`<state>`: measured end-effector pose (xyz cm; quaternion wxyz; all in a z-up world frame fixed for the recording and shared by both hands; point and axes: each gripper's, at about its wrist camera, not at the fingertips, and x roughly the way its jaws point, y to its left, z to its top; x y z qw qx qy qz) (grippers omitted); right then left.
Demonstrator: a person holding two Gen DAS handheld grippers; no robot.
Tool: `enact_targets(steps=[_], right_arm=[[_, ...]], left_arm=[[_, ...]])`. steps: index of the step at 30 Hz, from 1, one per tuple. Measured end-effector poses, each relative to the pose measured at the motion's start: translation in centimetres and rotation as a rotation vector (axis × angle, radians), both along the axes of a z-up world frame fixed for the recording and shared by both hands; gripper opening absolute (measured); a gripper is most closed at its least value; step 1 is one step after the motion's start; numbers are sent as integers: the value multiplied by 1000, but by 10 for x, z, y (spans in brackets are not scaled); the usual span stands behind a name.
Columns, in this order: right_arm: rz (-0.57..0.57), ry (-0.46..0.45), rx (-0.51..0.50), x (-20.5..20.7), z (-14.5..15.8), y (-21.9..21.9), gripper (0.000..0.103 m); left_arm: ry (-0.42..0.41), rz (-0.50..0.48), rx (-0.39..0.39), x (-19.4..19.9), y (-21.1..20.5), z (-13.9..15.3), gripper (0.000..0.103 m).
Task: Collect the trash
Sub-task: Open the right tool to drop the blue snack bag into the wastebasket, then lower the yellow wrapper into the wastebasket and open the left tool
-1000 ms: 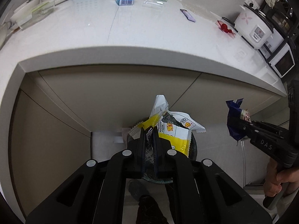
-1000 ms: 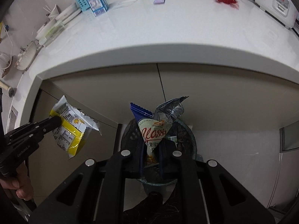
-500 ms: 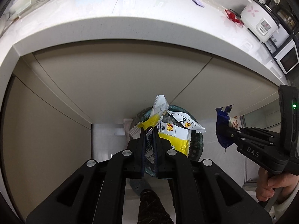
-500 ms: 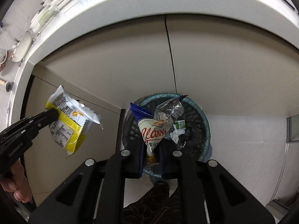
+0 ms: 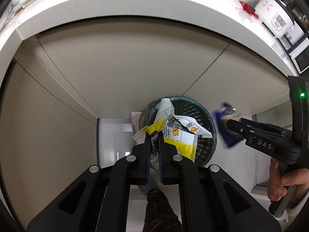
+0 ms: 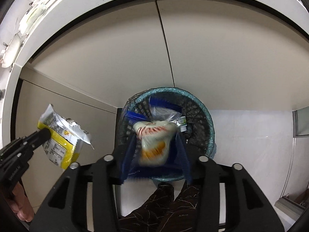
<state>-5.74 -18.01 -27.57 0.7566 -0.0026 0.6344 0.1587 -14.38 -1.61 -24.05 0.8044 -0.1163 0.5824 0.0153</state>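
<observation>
**Right gripper lets go of the blue wrapper over the bin**

Compared with one second ago, both grippers are lower: the white counter (image 5: 135,5) now sits at the top edge of both views, and the cabinet doors (image 6: 119,61) fill most of them. The mesh bin (image 6: 204,116) with its teal liner is seen more fully than before. The right gripper (image 6: 154,150) has just been opening; its jaws now stand spread, and the blue and white wrapper (image 6: 154,141) is between them, blurred, with the pads no longer pressing on it. Half a second ago the jaws pinched this wrapper tightly and it stood upright; now it looks wider and lies lower, directly above the opening of the bin.

The left gripper (image 5: 153,135) has not changed: its jaws are pressed together on the yellow and white wrapper (image 5: 179,133). This wrapper hangs above the left rim of the bin. Its long axis runs from the pinched corner away toward the cabinet, with the torn end pointing up.

A small bottle (image 6: 182,124) lies inside the bin, near the right rim. A hand (image 5: 282,181) holds the right gripper's handle.
</observation>
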Motion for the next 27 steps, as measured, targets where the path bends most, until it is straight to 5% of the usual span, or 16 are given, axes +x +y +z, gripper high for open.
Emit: enact_targets(steps=[15, 27], right_arm=[[-77, -24, -21, 3, 17, -31, 80], [-142, -105, -4, 11, 47, -74, 87]], left_arm=[[29, -40, 6, 5, -12, -14, 6], [52, -95, -7, 26, -39, -37, 6]])
